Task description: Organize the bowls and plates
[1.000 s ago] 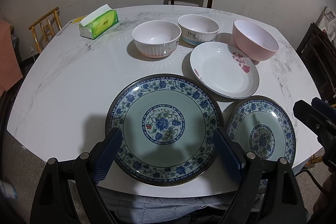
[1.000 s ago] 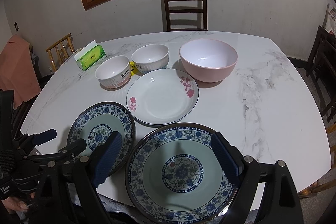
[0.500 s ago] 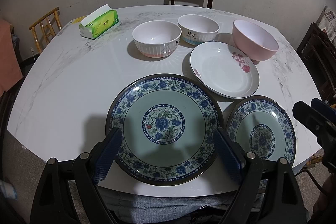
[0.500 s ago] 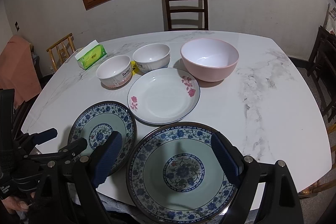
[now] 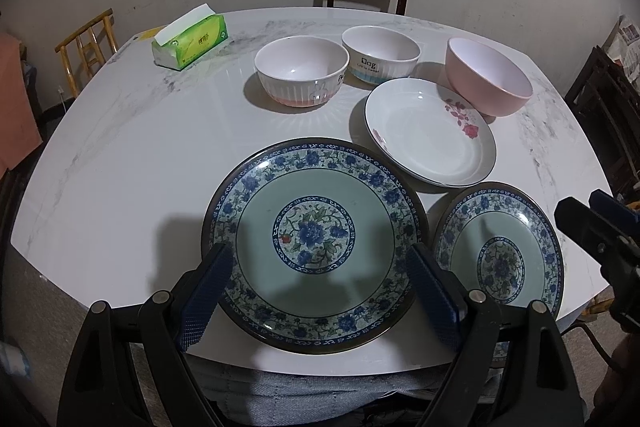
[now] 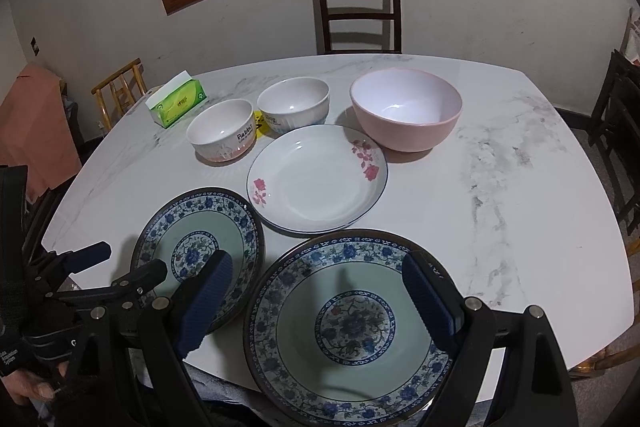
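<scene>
Two blue-flowered plates lie side by side at the table's front edge. My left gripper (image 5: 318, 249) hangs open over the left plate (image 5: 316, 239), its fingers straddling it without touching. My right gripper (image 6: 317, 257) is open in the same way over the right plate (image 6: 352, 323). Each view also shows the other plate (image 5: 500, 255) (image 6: 196, 251) and the other gripper (image 5: 592, 223) (image 6: 132, 261). Behind them lie a white plate with red roses (image 5: 430, 135) (image 6: 316, 183), a pink bowl (image 5: 488, 83) (image 6: 406, 111) and two white ribbed bowls (image 5: 300, 71) (image 5: 380, 55).
A green tissue box (image 5: 190, 41) sits at the far left of the white marble table (image 5: 140, 155). A dark wooden chair (image 6: 358, 11) stands behind it, a bamboo chair (image 6: 120, 87) at the left and dark chairs (image 6: 616, 123) at the right. A hand (image 6: 28, 387) holds the left gripper.
The right wrist view has drifted very slightly, so the dishes sit a touch further right in it. No dish has moved and both grippers stay open.
</scene>
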